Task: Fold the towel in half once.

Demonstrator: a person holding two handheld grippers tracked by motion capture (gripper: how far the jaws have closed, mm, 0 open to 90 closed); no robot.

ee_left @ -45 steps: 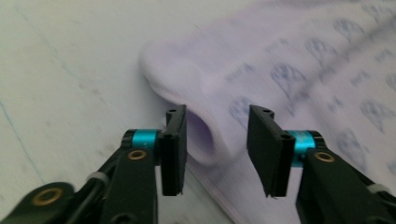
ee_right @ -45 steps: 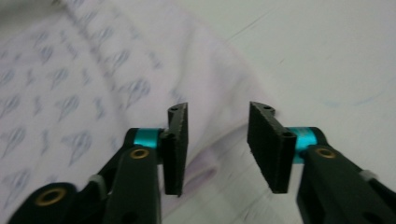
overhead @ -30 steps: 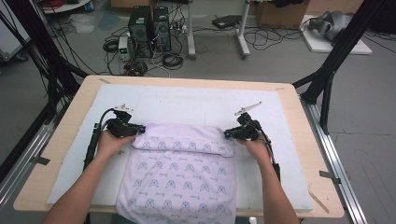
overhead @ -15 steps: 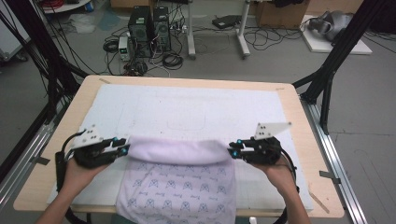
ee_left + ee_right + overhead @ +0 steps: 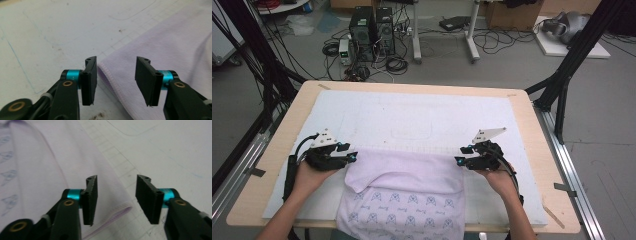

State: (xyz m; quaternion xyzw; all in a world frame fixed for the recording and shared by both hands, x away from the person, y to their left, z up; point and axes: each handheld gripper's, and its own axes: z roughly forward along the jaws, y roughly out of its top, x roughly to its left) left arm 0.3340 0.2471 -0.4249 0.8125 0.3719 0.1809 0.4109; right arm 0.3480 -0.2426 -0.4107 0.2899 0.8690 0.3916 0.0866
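A lilac towel with a small printed pattern lies folded over at the near middle of the table, and its lower part hangs over the front edge. My left gripper sits at the towel's left end and my right gripper at its right end. The jaws of both have just been opening. In the left gripper view the left gripper is open over the hemmed corner of the towel, its pads clear of the cloth. The right gripper is open above the towel's edge, gripping nothing.
A white mat with a faint drawn rectangle covers the wooden table. Black frame poles stand at the table's sides. Computers and cables lie on the floor beyond the far edge.
Both grippers came back toward the near edge, bringing the towel's folded edge with them. Their jaws then opened off the cloth.
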